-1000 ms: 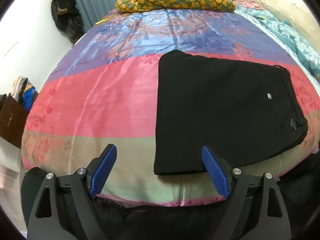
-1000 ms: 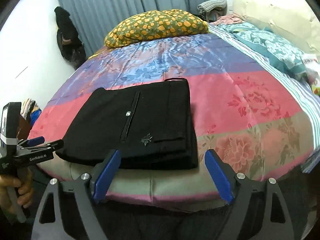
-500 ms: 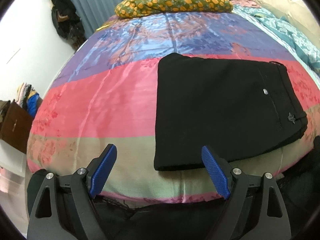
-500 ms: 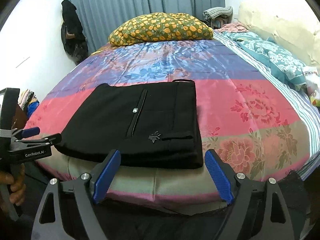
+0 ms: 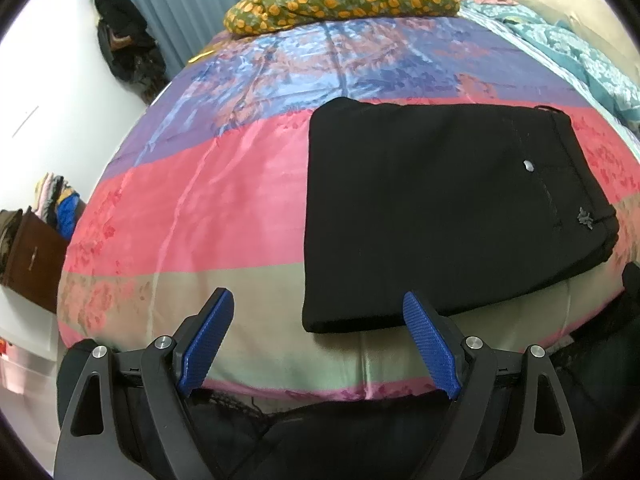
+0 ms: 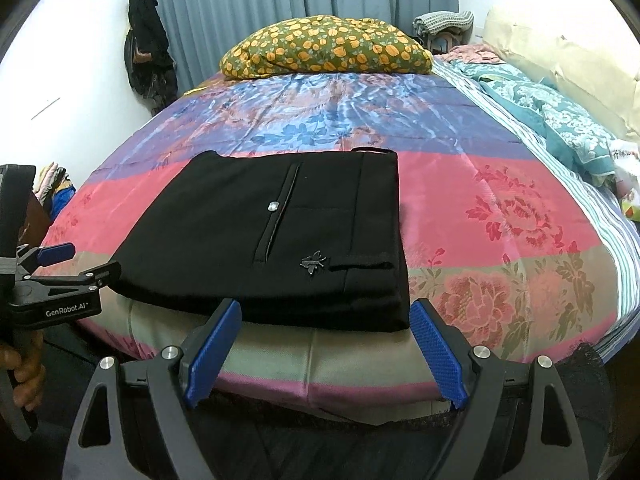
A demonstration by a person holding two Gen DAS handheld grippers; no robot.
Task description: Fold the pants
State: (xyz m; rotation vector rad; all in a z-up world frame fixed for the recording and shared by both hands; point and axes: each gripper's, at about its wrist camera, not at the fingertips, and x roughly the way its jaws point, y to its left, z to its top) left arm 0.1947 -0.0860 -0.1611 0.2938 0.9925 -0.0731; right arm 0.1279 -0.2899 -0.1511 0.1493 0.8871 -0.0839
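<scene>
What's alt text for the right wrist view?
Black pants lie folded in a flat rectangle near the front edge of a bed with a striped floral cover. The right hand-held gripper hangs open just short of them, and the left hand-held gripper shows at the left edge.
</scene>
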